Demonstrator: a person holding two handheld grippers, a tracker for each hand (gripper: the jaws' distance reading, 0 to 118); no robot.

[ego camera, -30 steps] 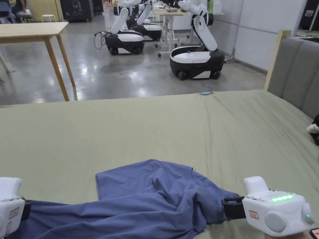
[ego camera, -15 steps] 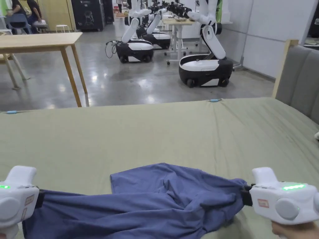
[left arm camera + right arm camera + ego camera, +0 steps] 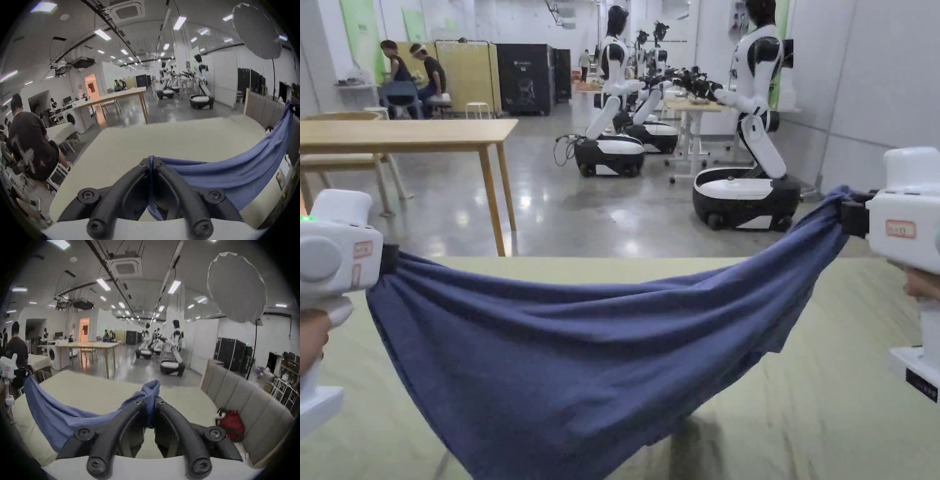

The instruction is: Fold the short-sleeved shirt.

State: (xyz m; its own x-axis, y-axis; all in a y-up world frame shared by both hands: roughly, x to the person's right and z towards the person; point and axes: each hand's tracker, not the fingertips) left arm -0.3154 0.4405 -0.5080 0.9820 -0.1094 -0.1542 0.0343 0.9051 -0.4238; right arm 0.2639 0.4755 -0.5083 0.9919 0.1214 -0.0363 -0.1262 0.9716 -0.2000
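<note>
Currently we've got the blue shirt (image 3: 581,350) hanging between 2 grippers above the green bed (image 3: 831,387): left gripper (image 3: 151,162) and right gripper (image 3: 150,402) each clamped on bunched fabric.

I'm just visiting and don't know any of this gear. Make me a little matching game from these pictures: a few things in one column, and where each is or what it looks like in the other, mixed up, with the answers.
Things:
1. blue shirt
2. green bed sheet
3. wooden table
4. red bag

Descriptions:
A. stands on the grey floor beyond the bed
B. hangs stretched between the left gripper and the right gripper
C. sits against the grey headboard
D. lies spread under the hanging cloth

Pairs: 1-B, 2-D, 3-A, 4-C
</note>
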